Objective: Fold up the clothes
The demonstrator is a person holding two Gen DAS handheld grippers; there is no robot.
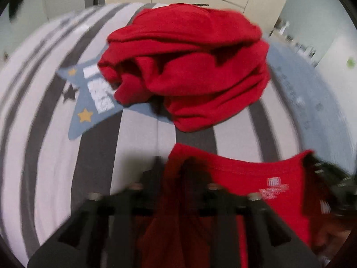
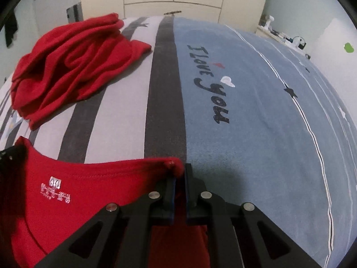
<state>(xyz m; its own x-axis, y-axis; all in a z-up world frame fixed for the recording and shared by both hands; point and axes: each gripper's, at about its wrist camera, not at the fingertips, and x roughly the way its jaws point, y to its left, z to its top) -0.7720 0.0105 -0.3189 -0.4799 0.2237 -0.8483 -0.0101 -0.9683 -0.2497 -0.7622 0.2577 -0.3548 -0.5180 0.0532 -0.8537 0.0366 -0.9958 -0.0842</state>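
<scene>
- The red T-shirt (image 2: 93,192) hangs stretched between the two tools above the bed (image 2: 245,116), neckline uppermost, with its inside label (image 2: 58,191) facing the cameras.
- The right tool (image 2: 179,178) is clamped on the shirt's edge at one end of the neckline; only a small tab of cloth shows past the fingertips, and the rest of the shirt extends to the tool's left.
- The left tool (image 1: 176,178) appears clamped on the opposite end, with cloth bunched between its fingers; motion blur prevents a firm reading.
- Risk: the shallow bite at the right tool may slip if the span is tightened or shaken, dropping that corner and skewing the fold.
- Risk: the bunched grip at the left tool may hold two layers, so the shirt would lay down twisted.
- Risk: uneven tool heights would land the shirt with a crooked hem.
- A crumpled red garment (image 1: 185,67) lies on the bed ahead of the left tool, and ahead and left of the right tool. A forward lay-down could overlap it and drag both pieces.
</scene>
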